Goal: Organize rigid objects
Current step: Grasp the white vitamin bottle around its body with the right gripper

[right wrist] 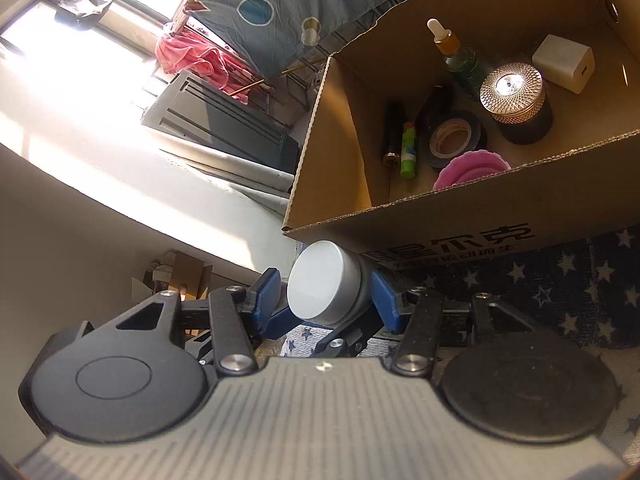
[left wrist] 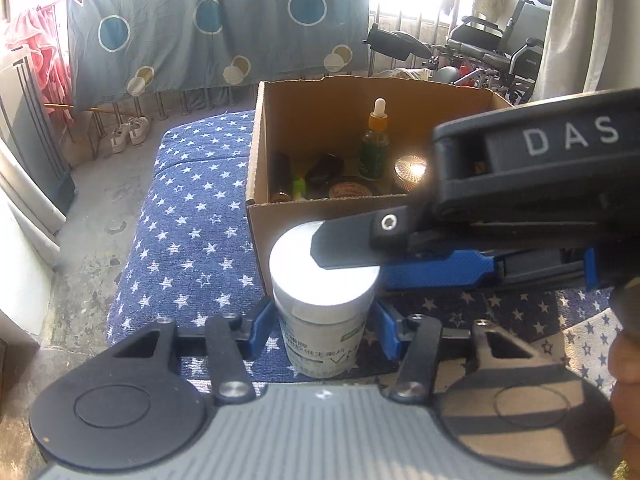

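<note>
White-lidded jar [left wrist: 324, 304] with printed label stands upright between claw pads.

The open brown cardboard box [right wrist: 460, 224] stands just behind the white-lidded plastic jar [left wrist: 324, 300], its near wall rising against the jar. Inside, a green dropper bottle [right wrist: 460, 56], a faceted metal-lidded jar [right wrist: 516, 98], a white cube [right wrist: 564, 62] and a black tape roll [right wrist: 456, 138] crowd the floor; the near-left corner lies bare. The star-patterned blue cloth [left wrist: 188, 220] left of the box lies open.
</note>
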`<state>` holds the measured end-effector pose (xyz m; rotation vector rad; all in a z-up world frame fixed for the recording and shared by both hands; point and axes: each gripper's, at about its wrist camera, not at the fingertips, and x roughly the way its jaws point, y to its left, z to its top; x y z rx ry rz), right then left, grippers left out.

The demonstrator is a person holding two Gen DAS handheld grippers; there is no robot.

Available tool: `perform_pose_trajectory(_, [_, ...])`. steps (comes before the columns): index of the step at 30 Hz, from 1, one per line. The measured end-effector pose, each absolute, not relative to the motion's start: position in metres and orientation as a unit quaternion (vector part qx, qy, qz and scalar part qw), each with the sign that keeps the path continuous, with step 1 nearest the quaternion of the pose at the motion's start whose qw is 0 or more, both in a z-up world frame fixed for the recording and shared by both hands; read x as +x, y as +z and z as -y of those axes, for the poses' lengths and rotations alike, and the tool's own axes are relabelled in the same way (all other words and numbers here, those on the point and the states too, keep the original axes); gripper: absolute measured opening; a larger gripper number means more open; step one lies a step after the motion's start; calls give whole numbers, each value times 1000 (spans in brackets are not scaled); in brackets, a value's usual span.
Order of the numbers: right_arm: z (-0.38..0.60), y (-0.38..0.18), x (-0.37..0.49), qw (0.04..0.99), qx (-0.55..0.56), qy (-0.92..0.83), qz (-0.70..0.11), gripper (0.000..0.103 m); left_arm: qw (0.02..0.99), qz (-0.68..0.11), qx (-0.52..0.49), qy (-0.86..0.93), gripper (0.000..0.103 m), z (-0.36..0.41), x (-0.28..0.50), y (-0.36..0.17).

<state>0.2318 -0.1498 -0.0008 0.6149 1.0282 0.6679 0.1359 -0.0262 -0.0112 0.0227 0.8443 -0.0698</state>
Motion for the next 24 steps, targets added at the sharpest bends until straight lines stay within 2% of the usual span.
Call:
perform_pose_trajectory(7, [147,-7,234,780,272,306,-474,34,915,-403,13,-28,53,27,136,-11])
perform_pose_trajectory(24, [193,12,195,800,279,289,-445,35,919,-386,21,-79,53,60,110,5])
